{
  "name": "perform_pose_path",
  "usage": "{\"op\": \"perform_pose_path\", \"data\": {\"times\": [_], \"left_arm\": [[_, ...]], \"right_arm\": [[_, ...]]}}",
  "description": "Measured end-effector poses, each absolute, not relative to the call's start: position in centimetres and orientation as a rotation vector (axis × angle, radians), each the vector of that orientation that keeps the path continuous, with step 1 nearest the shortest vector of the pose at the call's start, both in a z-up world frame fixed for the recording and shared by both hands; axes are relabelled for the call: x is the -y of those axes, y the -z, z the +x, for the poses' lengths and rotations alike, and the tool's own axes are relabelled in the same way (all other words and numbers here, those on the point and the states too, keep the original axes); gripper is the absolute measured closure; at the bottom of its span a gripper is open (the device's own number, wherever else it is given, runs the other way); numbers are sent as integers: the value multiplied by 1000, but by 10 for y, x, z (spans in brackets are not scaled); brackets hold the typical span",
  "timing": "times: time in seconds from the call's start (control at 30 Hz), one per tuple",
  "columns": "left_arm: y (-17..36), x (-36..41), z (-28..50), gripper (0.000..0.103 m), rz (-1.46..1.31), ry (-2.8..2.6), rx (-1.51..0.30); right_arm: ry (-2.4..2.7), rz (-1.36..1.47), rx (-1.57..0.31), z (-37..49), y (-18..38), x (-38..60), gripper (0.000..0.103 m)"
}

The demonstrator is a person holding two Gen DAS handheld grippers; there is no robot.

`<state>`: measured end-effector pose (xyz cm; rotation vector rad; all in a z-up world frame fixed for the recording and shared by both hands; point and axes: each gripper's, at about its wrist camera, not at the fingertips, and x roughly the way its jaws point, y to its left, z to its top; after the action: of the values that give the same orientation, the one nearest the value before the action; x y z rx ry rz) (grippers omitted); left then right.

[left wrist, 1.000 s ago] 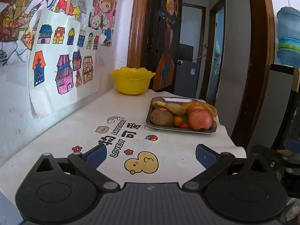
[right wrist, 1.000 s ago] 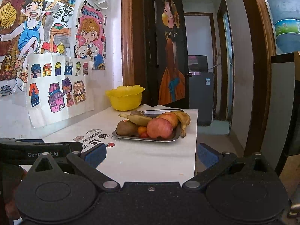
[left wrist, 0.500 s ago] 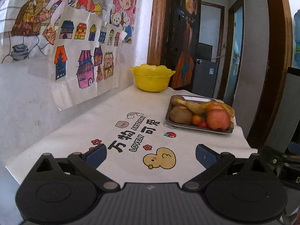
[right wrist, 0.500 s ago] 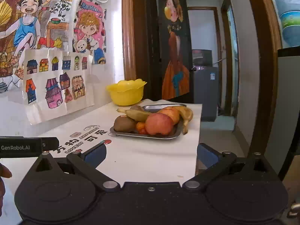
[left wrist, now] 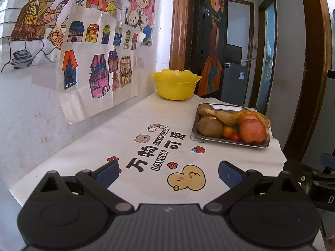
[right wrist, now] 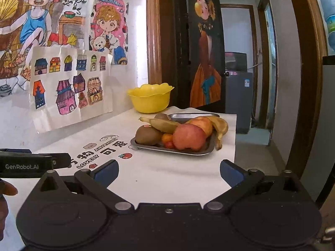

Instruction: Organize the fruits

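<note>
Both claws wide apart, holding nothing: left claw (left wrist: 167, 172) and right claw (right wrist: 168, 170) hover over the near end of the bench (left wrist: 104, 146). Fruit sits piled on a metal tray (right wrist: 146, 146) at the far right; yellow bowl (left wrist: 175, 85) behind it.

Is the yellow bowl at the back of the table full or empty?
Cannot tell. The yellow bowl stands upright, but both cameras look at its side from low down, so its inside is hidden. Nothing shows above its rim.
</note>
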<state>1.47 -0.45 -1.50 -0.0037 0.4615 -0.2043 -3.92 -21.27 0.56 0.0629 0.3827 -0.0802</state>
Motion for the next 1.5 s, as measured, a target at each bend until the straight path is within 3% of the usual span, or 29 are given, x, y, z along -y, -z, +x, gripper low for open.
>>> {"op": "perform_pose_path", "data": {"times": [1.5], "left_arm": [[19,1,18,0,-11,206,-479]], "right_arm": [[70,65,-405,-35,-1,212,1]]}}
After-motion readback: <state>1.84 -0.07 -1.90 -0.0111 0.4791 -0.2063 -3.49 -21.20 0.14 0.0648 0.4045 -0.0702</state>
